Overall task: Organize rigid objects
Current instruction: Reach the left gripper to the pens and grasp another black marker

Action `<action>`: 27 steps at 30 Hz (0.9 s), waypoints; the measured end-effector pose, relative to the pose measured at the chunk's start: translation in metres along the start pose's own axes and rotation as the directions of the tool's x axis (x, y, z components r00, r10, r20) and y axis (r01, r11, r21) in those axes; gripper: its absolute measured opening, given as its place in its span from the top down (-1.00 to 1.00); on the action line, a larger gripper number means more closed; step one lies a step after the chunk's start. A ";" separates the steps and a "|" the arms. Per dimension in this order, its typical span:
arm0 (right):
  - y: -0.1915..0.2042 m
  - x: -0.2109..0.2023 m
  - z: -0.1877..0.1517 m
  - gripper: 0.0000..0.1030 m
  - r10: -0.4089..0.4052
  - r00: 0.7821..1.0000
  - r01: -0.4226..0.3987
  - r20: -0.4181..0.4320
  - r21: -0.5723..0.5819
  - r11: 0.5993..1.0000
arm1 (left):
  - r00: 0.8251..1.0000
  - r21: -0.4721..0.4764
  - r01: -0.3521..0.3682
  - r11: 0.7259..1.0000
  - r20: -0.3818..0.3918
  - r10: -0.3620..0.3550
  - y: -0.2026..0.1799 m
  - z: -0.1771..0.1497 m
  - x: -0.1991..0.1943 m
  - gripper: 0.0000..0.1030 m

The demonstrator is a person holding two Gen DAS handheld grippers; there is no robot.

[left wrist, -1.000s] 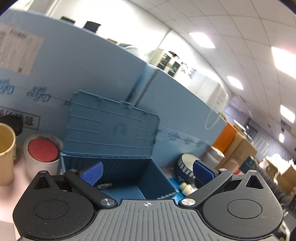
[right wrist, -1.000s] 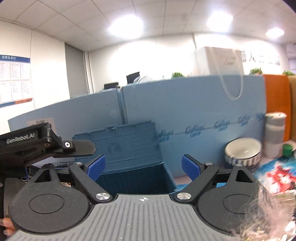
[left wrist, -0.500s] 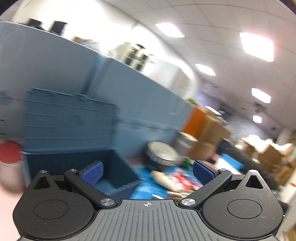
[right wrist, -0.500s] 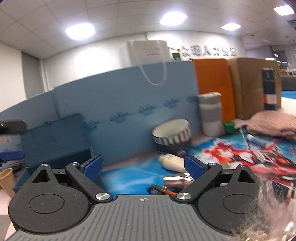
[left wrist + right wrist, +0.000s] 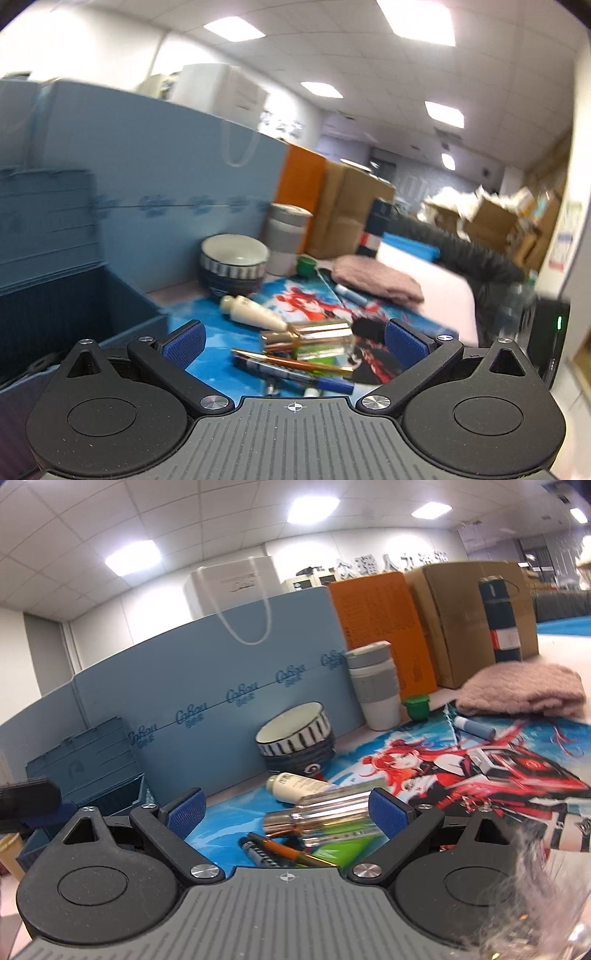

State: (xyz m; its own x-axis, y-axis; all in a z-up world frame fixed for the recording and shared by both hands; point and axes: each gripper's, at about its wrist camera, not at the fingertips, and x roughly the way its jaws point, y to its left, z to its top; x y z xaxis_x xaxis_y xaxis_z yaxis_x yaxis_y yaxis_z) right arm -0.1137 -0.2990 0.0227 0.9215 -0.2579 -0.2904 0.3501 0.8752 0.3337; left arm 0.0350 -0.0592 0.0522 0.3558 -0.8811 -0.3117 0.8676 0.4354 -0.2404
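Observation:
A clear bottle with a gold cap (image 5: pixel 310 338) (image 5: pixel 325 812) lies on the blue printed mat (image 5: pixel 207 317) (image 5: pixel 480 760), with several pens (image 5: pixel 295 369) (image 5: pixel 280 851) in front of it and a cream tube (image 5: pixel 251 314) (image 5: pixel 295 784) behind. My left gripper (image 5: pixel 293 341) is open and empty just before the bottle. My right gripper (image 5: pixel 286 812) is open and empty, with the bottle seen between its fingers. The open blue box (image 5: pixel 66 295) (image 5: pixel 103 771) stands at the left.
A striped bowl (image 5: pixel 234 264) (image 5: pixel 295 742), a grey-white cup (image 5: pixel 286 236) (image 5: pixel 375 686), a green cap (image 5: pixel 417 707) and a pink cloth (image 5: pixel 376 277) (image 5: pixel 524 688) sit at the back. A blue partition (image 5: pixel 221 686) and cardboard boxes (image 5: pixel 465 605) bound the far side.
Both grippers have swung right, away from the open blue box and toward the bottle and pens on the mat. Both have stayed open and empty.

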 end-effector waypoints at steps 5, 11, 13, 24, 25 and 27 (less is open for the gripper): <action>-0.021 -0.002 -0.002 -0.85 -0.003 1.000 0.003 0.000 0.074 0.997 | 0.992 0.115 -0.005 0.993 -0.121 0.019 -0.011 -0.023 0.025 -1.00; -0.034 0.004 -0.004 -0.85 0.016 1.000 -0.014 -0.022 0.102 0.995 | 0.979 0.173 -0.040 0.984 -0.189 0.073 -0.014 -0.046 0.049 -0.98; -0.035 0.008 -0.005 -0.85 0.032 0.999 -0.029 -0.033 0.106 0.994 | 0.978 0.177 -0.037 0.984 -0.198 0.073 -0.017 -0.046 0.056 -0.98; -0.044 0.009 -0.002 -0.85 0.085 0.996 -0.079 -0.030 0.149 0.986 | 0.955 -0.231 -0.118 0.966 -0.293 0.047 0.008 -0.021 0.101 -0.98; -0.045 0.009 -0.001 -0.85 0.088 0.996 -0.083 -0.029 0.157 0.984 | 0.951 -0.234 -0.154 0.960 -0.300 0.079 0.009 -0.019 0.103 -0.97; -0.046 0.009 -0.001 -0.85 0.085 0.996 -0.079 -0.031 0.154 0.985 | 0.949 -0.257 -0.153 0.954 -0.308 0.069 0.015 -0.016 0.110 -0.97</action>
State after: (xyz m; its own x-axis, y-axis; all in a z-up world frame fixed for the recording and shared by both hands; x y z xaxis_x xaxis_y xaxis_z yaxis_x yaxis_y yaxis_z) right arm -0.1214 -0.3415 0.0042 0.9423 -0.1700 -0.2884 0.2977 0.8194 0.4898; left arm 0.0811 -0.1463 -0.0006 0.2906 -0.7487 -0.5958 0.6837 0.5981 -0.4181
